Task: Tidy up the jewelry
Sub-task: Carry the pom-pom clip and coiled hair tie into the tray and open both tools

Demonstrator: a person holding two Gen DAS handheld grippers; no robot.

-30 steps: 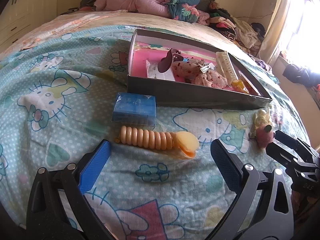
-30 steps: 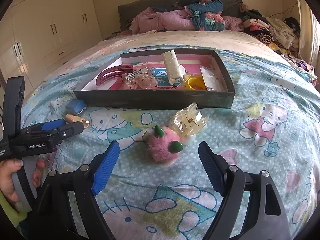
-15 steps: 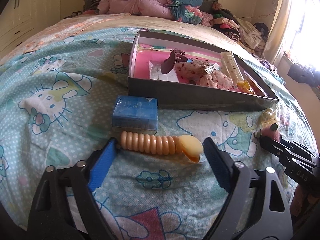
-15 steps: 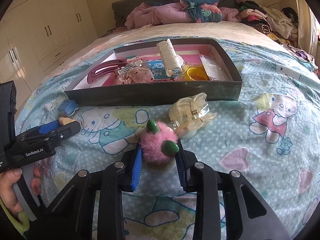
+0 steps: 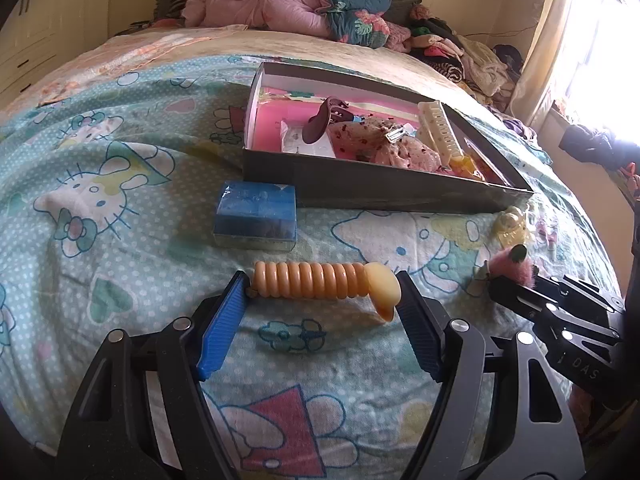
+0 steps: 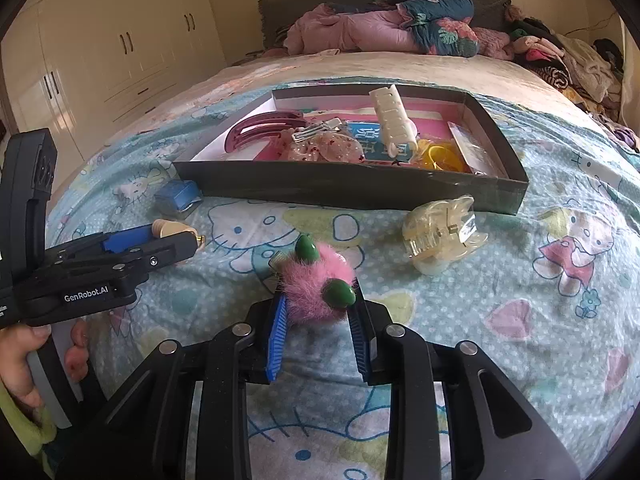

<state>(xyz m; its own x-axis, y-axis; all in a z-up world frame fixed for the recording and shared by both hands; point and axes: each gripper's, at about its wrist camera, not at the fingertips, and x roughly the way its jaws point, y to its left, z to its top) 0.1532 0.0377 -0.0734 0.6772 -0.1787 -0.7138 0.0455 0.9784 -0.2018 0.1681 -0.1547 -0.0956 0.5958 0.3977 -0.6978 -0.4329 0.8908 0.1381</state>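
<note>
An orange spiral hair tie with a cream end lies crosswise on the cartoon-cat bedsheet. My left gripper straddles it, jaws closing, and each blue pad has reached one end without squeezing the coil. A pink fluffy hair clip with two green knobs sits between the pads of my right gripper, which is shut on it just above the sheet. Further up the bed lies the dark open box, holding a maroon claw clip, a white comb clip and other accessories.
A clear claw clip lies right of the pink clip, in front of the box. A small blue case sits beyond the hair tie. A hand holds the left gripper's handle. Piled clothes and bedding fill the bed's far end.
The right gripper closed on the pink fluffy clip. The left gripper moved forward and narrowed its jaws until the pads flank the orange hair tie.
</note>
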